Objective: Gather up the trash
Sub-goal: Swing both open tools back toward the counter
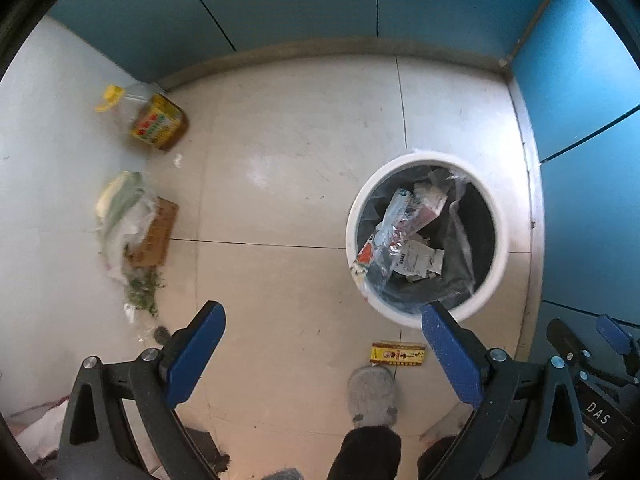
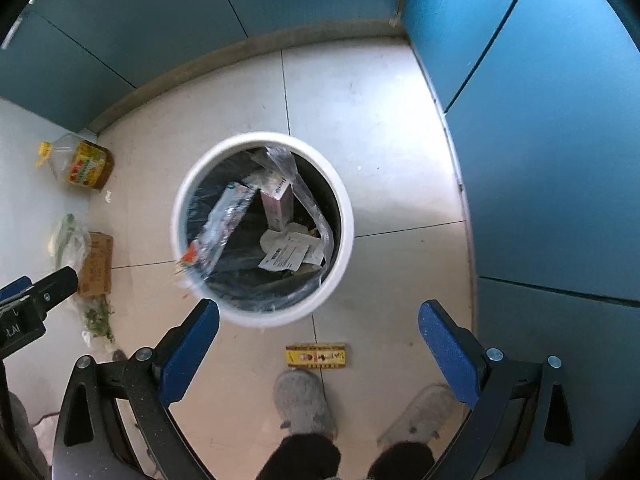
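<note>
Both tools, left tool (image 1: 322, 322) and right tool (image 2: 319, 320), point down at the floor with blue pads spread wide, holding nothing. Beyond them a white trash bin (image 2: 345, 240) holds wrappers and paper. Near it on the floor (image 2: 384, 128), a yellow packet (image 2: 316, 356) lies by grey slippers (image 2: 302, 404).

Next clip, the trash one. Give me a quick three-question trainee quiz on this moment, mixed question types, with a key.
1. True or false: the left gripper holds a piece of trash.
2. Which lies on the floor nearest the person's grey slipper? A) oil bottle B) flat yellow packet C) cardboard box
3. Fill in: the long printed wrapper leans over the rim of the white ____.

Key: 1 false, both the left and the right gripper are open and empty; 2 B; 3 bin.
</note>
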Demonstrator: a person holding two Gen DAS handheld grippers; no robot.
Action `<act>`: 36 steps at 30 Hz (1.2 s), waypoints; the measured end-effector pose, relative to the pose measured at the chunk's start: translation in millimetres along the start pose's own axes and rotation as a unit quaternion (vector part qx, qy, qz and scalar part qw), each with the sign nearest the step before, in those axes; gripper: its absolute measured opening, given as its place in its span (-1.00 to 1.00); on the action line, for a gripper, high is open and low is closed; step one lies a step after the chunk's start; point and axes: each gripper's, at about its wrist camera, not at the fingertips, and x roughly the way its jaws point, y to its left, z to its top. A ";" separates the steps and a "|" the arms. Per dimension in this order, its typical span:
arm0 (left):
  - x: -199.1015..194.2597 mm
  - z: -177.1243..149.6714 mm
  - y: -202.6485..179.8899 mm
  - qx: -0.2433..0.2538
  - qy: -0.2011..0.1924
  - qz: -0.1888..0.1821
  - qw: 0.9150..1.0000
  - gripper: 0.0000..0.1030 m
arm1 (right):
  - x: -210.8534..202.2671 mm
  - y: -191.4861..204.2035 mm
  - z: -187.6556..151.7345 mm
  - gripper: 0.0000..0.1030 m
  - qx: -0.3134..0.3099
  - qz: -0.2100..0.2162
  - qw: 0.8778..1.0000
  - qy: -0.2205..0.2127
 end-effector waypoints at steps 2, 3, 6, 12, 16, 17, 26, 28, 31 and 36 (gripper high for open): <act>-32.1 -7.4 3.3 -0.008 -0.009 -0.005 1.000 0.95 | -31.2 0.0 -4.9 0.96 0.001 0.002 1.000 -0.003; -50.0 -11.6 4.9 -0.013 -0.013 -0.008 1.000 0.95 | -53.4 -1.4 -8.8 0.96 0.000 0.005 1.000 -0.004; -103.7 -25.2 6.7 -0.017 -0.029 -0.014 0.999 0.95 | -112.0 -0.4 -19.4 0.96 -0.003 0.010 1.000 -0.012; -199.7 -55.4 3.1 -0.003 -0.060 -0.019 0.998 0.95 | -232.9 -1.1 -46.2 0.96 -0.014 0.026 0.999 -0.038; -256.4 -75.5 1.2 0.003 -0.064 -0.037 0.997 0.95 | -308.8 -4.7 -65.3 0.96 -0.017 0.040 0.997 -0.062; -273.8 -80.7 0.1 0.004 -0.065 -0.040 0.997 0.95 | -329.5 -7.6 -70.9 0.96 -0.015 0.049 0.996 -0.067; -411.0 -97.2 -56.3 0.055 -0.156 -0.048 0.985 0.95 | -469.1 -87.5 -108.9 0.97 0.081 0.137 0.980 -0.120; -431.0 -95.3 -90.6 0.077 -0.172 -0.062 0.980 0.95 | -490.1 -123.8 -113.4 0.97 0.111 0.138 0.974 -0.140; -456.1 -92.8 -160.7 0.121 -0.183 -0.098 0.971 0.95 | -522.7 -196.0 -128.5 0.97 0.171 0.128 0.961 -0.177; -473.5 -103.6 -318.8 0.207 -0.153 -0.179 0.950 0.95 | -556.4 -353.1 -178.1 0.97 0.315 0.074 0.920 -0.220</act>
